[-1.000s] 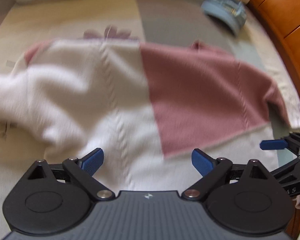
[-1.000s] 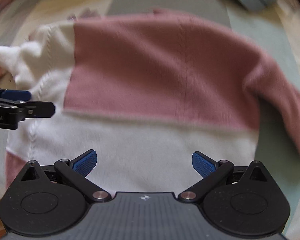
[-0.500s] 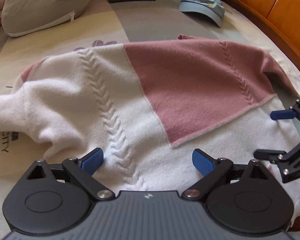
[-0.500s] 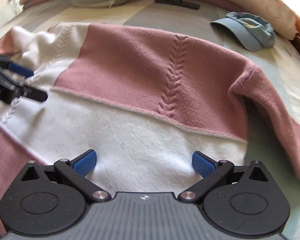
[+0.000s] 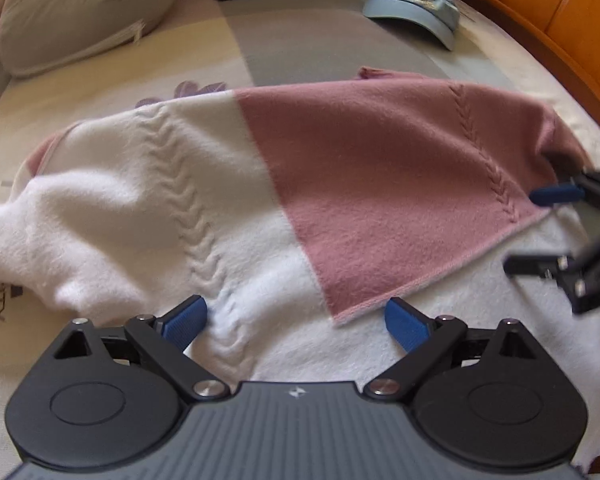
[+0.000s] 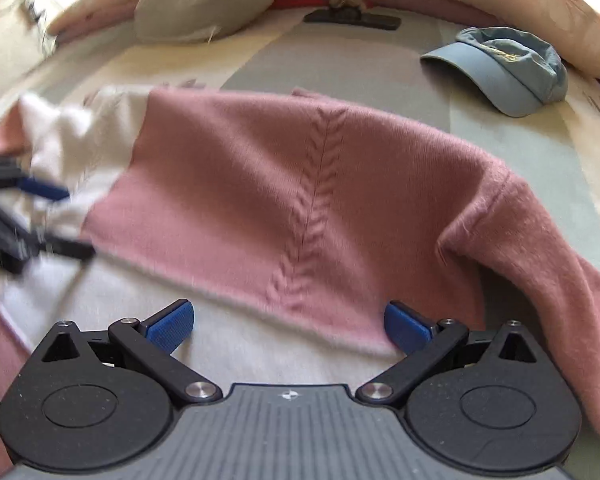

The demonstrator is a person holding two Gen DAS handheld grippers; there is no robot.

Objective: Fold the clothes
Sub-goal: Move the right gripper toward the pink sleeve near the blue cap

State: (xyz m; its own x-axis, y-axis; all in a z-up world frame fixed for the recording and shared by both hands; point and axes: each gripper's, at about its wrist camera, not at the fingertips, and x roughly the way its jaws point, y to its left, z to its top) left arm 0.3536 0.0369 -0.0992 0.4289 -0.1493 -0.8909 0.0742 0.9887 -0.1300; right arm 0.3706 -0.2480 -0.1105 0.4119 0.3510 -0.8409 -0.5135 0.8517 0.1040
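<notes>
Between both grippers' spread jaws: sweater (image 5: 380,184) hem, ungripped.

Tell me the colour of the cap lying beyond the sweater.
Light blue cap, clearest in the right wrist view.

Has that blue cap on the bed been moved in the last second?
Cannot tell for sure, but probably not. The blue cap lies beyond the sweater, right of the dark flat object, as half a second ago; only the cameras shifted.
</notes>
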